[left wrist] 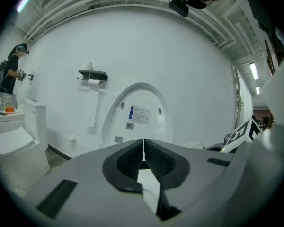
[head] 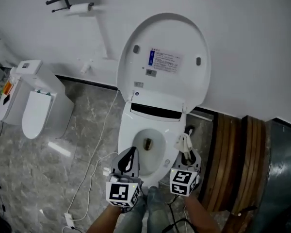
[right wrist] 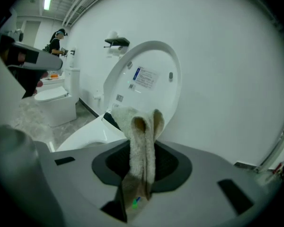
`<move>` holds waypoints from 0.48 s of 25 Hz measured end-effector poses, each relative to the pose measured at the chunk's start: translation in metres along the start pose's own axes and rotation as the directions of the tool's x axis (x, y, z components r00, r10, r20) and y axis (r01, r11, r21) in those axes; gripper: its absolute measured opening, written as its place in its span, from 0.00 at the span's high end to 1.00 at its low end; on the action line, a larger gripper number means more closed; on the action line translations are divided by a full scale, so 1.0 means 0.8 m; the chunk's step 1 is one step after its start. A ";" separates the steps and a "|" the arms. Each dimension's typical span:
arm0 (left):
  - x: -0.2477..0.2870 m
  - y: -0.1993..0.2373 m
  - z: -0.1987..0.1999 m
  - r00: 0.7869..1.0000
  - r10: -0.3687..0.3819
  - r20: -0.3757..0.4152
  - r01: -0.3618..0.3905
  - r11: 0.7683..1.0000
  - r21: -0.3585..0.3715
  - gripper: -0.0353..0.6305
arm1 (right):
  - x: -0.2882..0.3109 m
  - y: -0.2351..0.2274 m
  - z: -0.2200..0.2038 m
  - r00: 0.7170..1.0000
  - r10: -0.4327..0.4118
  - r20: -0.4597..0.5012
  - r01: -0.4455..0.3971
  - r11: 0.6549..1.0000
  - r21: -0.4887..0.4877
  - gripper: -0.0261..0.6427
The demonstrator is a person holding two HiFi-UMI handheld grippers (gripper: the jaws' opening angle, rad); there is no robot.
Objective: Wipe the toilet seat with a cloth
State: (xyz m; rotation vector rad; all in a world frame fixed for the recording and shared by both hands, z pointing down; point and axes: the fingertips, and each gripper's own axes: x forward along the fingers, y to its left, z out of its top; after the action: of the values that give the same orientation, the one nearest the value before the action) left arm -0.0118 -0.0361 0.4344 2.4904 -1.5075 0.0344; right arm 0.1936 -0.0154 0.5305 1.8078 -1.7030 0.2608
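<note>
Pinched a folded cloth [right wrist: 141, 141] in the closed jaws of the right gripper [right wrist: 142, 167], its loose end standing up past the tips, and pressed the left gripper [left wrist: 143, 151] shut on nothing. Hung both just above the front of the toilet seat [head: 127, 135], not touching it, with the lid [head: 184, 38] raised against the wall behind. Risked, as a judgement, dropping the cloth into the open bowl [head: 148, 142] if wiping drag pulled the fold from the pinch, or scraping hard jaw tips on the seat wherever the cloth bunched aside.
</note>
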 end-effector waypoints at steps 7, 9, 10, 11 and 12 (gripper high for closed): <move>-0.086 -0.049 0.078 0.995 -0.095 0.005 0.095 0.995 0.040 0.92 | -0.160 -0.017 0.066 0.991 -0.032 0.132 0.027 0.999 0.042 0.81; -0.102 -0.058 0.099 0.995 -0.100 0.017 0.099 0.994 0.045 0.92 | -0.187 -0.019 0.083 0.987 -0.023 0.161 0.013 0.998 0.065 0.81; -0.109 -0.063 0.108 0.995 -0.102 0.020 0.101 0.994 0.047 0.92 | -0.199 -0.019 0.090 0.985 -0.017 0.173 0.003 0.997 0.081 0.81; -0.115 -0.069 0.116 0.994 -0.104 0.023 0.102 0.993 0.051 0.92 | -0.210 -0.019 0.097 0.983 -0.012 0.185 -0.006 0.995 0.097 0.81; -0.120 -0.076 0.125 0.994 -0.106 0.027 0.104 0.993 0.060 0.92 | -0.219 -0.019 0.103 0.980 -0.006 0.200 -0.016 0.994 0.110 0.81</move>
State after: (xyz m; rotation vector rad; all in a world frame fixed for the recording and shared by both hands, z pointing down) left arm -0.0136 0.0542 0.3127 2.6239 -1.4038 0.0236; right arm 0.1603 0.0820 0.3659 1.9676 -1.8630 0.1839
